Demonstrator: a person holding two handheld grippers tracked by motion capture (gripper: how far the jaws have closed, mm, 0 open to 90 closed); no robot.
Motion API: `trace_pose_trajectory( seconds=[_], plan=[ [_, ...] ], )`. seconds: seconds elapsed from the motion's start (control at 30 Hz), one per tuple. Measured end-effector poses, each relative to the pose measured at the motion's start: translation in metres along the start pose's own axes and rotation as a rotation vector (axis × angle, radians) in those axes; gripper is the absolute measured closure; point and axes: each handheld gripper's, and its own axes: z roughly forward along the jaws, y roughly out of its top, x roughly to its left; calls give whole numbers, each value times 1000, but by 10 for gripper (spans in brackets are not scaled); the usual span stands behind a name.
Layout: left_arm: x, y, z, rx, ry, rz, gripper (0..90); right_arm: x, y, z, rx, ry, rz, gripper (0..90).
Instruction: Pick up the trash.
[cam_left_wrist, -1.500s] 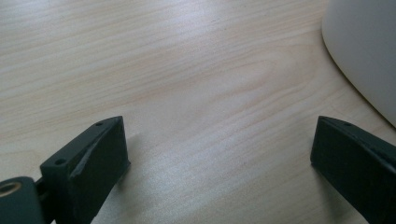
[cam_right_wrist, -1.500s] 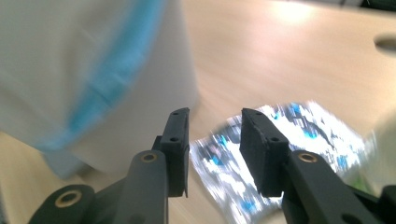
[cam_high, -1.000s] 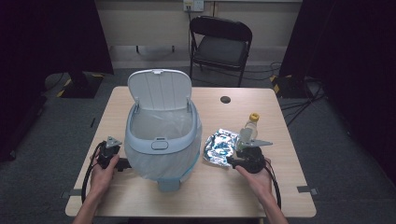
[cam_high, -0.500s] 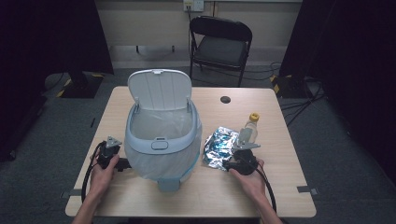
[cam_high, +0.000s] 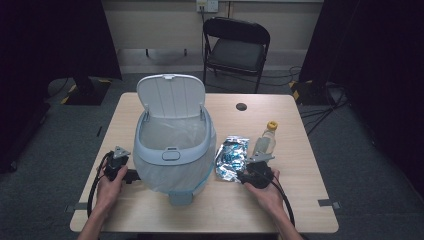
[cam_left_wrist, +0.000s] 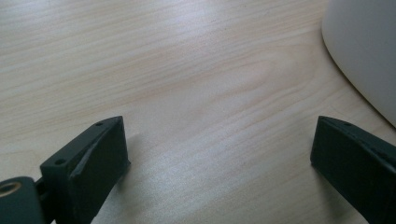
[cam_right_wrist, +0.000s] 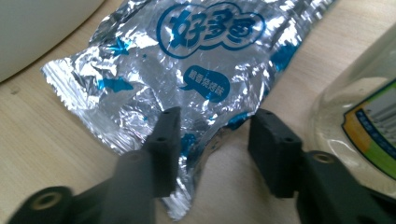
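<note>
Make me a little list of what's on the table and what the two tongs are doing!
table: light wood
bin: grey-blue, lid up, clear liner inside
foil bag: crinkly silver and blue, lying flat right of the bin
bottle: clear, yellow cap, lying right of the bag
right tongs: at the bag's near edge, jaws have just been closing around a corner, not pinching yet
left tongs: wide open over bare wood beside the bin
likely next: grab the bag

Dim room, table lit from above — foil wrapper glares, near jaws blurred
</note>
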Motion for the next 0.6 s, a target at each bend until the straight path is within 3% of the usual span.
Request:
trace_pose_trajectory(
  seconds=[0.07, 0.17, 0.33, 0.6],
  plan=[
    [0, 0, 0, 0, -1, -1, 35, 4, 1, 0, -3, 13, -14, 701],
    [0, 0, 0, 0, 0, 1, 35, 3, 2, 1, -3, 5, -3, 795],
    [0, 0, 0, 0, -1, -1, 35, 2, 2, 2, -6, 14, 21, 876],
    [0, 0, 0, 0, -1, -1, 35, -4, 3, 2, -7, 24, 55, 898]
  ],
)
